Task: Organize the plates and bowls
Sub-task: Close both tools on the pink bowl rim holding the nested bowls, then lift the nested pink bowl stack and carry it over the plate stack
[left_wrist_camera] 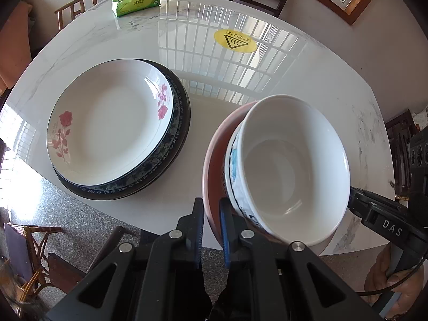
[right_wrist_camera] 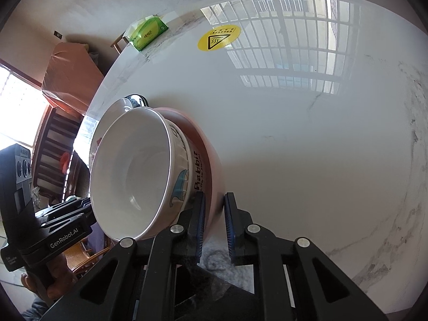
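Both grippers, left (left_wrist_camera: 211,218) and right (right_wrist_camera: 214,218), clamp opposite rims of pink bowl (left_wrist_camera: 214,157); rabbit-print bowl (left_wrist_camera: 289,165) nests inside, shared grip steadying the stack.

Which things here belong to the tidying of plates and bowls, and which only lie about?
For the job: rose plate on dark plates; white bowl in pink bowl; left gripper; right gripper.
Lying about: tissue pack; yellow sticker.
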Demonstrator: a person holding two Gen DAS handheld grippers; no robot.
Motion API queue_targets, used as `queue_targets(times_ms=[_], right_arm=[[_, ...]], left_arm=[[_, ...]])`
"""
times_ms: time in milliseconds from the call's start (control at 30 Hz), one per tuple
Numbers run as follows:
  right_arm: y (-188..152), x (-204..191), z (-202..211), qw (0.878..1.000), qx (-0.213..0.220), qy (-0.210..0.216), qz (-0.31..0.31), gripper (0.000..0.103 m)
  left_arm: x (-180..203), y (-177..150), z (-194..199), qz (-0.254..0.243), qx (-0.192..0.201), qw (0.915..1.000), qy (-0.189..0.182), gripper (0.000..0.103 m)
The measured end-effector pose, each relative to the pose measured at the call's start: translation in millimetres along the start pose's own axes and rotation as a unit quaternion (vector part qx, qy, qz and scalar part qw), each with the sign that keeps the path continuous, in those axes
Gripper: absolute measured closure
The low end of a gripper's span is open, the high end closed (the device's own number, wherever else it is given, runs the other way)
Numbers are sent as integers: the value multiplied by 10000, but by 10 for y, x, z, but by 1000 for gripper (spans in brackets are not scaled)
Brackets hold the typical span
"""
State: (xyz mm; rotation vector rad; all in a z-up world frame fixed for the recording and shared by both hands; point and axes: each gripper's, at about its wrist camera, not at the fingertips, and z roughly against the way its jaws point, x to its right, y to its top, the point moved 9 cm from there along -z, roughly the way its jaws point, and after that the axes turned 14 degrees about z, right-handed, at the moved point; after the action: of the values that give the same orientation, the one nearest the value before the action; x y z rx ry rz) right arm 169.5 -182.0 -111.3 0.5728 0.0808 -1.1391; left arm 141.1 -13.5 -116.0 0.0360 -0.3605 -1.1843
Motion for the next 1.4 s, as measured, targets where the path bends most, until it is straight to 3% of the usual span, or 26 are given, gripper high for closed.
queue_targets(times_ms=[933, 1400], right_arm=[[24, -113, 174, 9996, 250, 111, -27, 89], [217, -338, 211, 9991, 333, 188, 170, 89]], left_arm=[[-24, 2, 319, -68, 282, 9996, 25, 92], [-202, 151, 586, 93, 514, 9986, 80, 92]])
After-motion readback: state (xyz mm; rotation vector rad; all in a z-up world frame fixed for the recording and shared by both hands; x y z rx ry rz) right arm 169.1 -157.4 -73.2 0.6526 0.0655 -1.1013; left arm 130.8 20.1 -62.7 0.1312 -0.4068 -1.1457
